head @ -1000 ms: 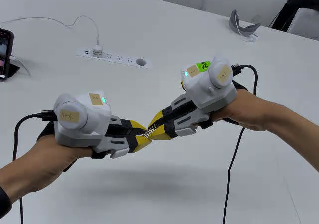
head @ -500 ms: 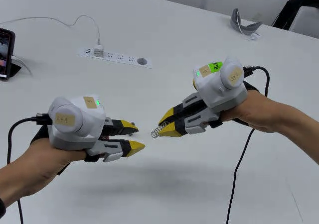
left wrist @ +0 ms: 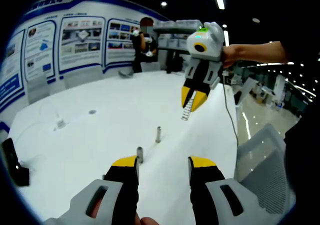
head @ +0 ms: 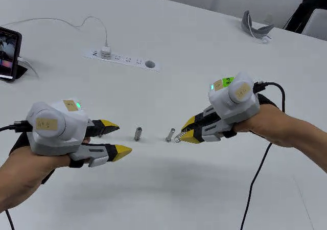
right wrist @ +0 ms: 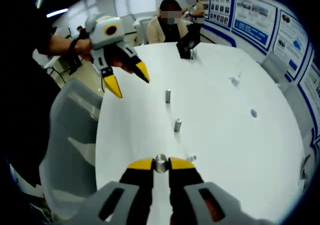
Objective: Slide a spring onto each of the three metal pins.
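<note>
**Right tool pinching a spring, just short of the nearest pin**

Right tool point(head: 186, 133) has its jaws pressed on one end of a spring point(head: 178, 136). The spring's free end pokes out toward a bare pin point(head: 170, 135) standing just beside it on the table point(head: 204, 51). To do this step well, I judge the coil's open end must come over the pin's top, with its axis lined up with the pin, before it is lowered. The right gripper view looks straight down the coil and is the best guide for that. The grip sits at the very end, so the spring may flex or flick away if it catches the pin's rim.

A second pin point(head: 138, 133) stands further left. It looks ribbed and may already carry a spring, but I cannot be sure. Left tool point(head: 124, 138) hangs near that pin with jaws spread and empty, clear of the approach. Farther back lie a power strip point(head: 120, 59) and a propped screen point(head: 9, 46), well apart from the work.
</note>
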A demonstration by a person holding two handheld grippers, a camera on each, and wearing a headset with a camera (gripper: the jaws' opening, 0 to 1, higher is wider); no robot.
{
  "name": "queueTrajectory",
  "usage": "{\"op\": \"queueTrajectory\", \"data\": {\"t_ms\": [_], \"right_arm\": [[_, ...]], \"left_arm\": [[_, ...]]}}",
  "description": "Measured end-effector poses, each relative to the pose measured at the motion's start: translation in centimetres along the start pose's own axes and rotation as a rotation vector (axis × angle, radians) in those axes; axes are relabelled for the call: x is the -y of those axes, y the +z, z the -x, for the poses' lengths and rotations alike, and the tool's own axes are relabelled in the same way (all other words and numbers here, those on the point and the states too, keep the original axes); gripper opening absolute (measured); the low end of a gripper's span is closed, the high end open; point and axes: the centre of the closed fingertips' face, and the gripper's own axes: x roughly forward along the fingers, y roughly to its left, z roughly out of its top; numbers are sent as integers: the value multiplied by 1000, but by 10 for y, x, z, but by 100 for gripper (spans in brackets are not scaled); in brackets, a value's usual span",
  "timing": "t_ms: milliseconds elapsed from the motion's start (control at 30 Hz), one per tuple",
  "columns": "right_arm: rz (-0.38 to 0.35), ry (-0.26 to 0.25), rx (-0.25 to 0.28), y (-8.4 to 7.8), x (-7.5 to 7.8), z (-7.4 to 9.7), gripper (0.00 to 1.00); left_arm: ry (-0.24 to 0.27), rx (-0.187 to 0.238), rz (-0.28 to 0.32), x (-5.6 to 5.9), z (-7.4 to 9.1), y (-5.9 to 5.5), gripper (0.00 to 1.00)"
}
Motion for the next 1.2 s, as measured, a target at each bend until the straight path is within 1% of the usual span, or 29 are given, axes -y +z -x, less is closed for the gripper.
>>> {"op": "queueTrajectory", "data": {"t_ms": [100, 233, 300, 567, 867, 1033, 1100, 1200], "right_arm": [[-3, -14, -10, -4, 6, -1, 12], [3, -27, -16, -4, 14, 0, 12], [1, -33, -22, -6, 19, -1, 12], [-9, -66, -26, -8, 39, -8, 12], [-7, -60, -42, -6, 51, -18, 12], [1, -63, -63, -9, 57, -25, 12], [5, -57, -75, -12, 57, -28, 12], [9, -52, -81, -14, 58, -32, 13]], "left_arm": [[21, -4, 16, -6, 6, -4, 42], [54, -13, 39, -13, 13, -12, 46], [63, -18, 45, -15, 16, -15, 48], [126, -30, 86, -26, 30, -28, 57], [161, -39, 122, -33, 39, -37, 62], [167, -45, 134, -34, 43, -41, 65], [173, -56, 134, -36, 45, -45, 66], [176, -61, 144, -36, 49, -48, 68]]}}
